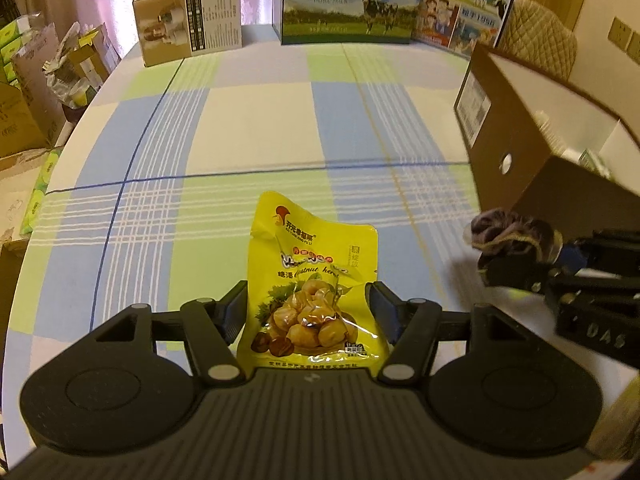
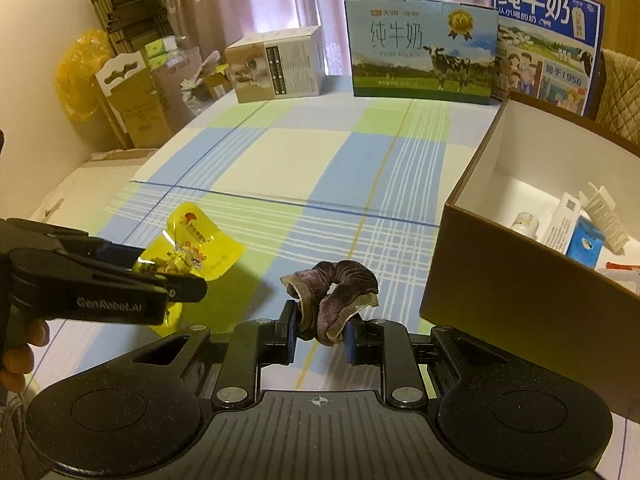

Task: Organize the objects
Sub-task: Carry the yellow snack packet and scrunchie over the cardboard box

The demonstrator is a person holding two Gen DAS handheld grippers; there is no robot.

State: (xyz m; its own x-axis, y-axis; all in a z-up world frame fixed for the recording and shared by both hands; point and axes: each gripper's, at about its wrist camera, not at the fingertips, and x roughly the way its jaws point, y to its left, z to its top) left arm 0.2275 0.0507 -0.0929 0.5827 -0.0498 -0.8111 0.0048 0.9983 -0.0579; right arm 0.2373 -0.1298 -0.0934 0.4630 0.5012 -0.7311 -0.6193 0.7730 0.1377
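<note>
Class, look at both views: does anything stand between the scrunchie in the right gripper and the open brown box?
Nothing visible does. The right gripper holds the scrunchie beside the box, with only bare tablecloth between them. The near wall stands higher than the scrunchie, so it probably needs lifting over it.

My left gripper (image 2: 176,280) hides the chestnut packet's (image 2: 200,240) lower half; the brown box (image 2: 520,300) runs off frame, its small items unreadable.
</note>
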